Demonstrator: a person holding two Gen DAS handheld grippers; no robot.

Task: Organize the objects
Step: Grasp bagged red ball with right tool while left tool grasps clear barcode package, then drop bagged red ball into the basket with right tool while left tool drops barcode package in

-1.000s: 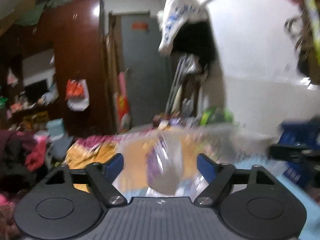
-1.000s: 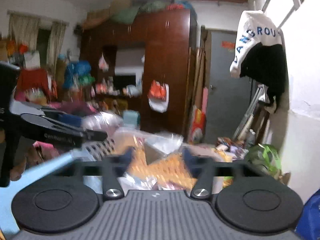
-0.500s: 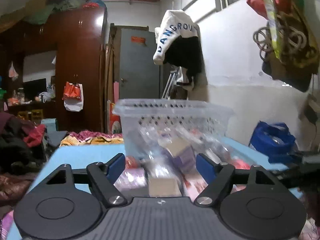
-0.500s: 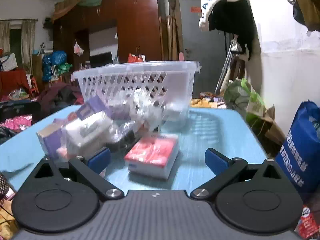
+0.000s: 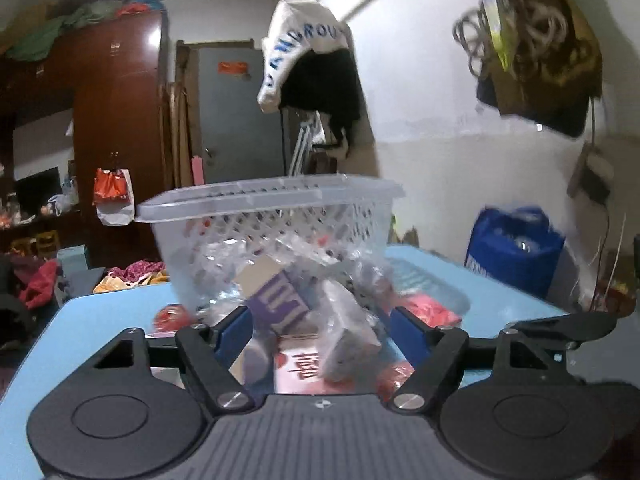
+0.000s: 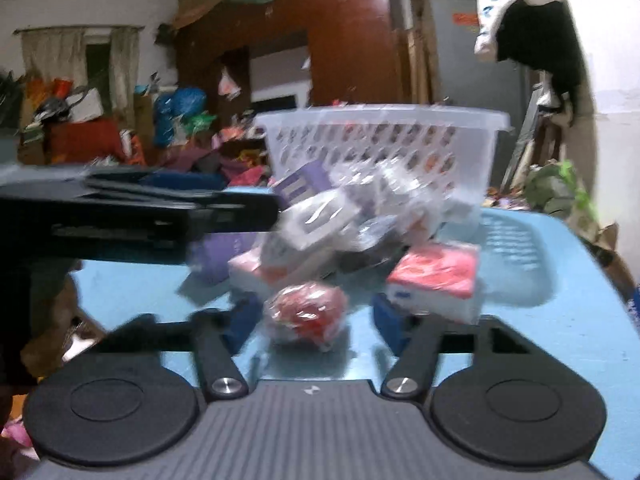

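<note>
Here, from the left wrist, the left gripper [image 5: 322, 326] hangs with jaws spread over a heap of wrapped packets [image 5: 316, 312] spilled before the clear plastic basket [image 5: 272, 216] on the blue table [image 5: 76, 332]; nothing is pinched. From the right wrist, the right gripper [image 6: 310, 320] has just been closing, its jaws either side of a red wrapped ball [image 6: 306, 312], apparently not yet touching. Gripping it and lifting it into the basket likely follows. Cluttered room, brown wardrobe [image 6: 348, 48] behind.

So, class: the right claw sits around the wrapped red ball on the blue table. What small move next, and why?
Probably close the right claw onto the red ball: its jaws have just been narrowing, the ball lies between them with gaps either side, and the basket stands beyond.
</note>
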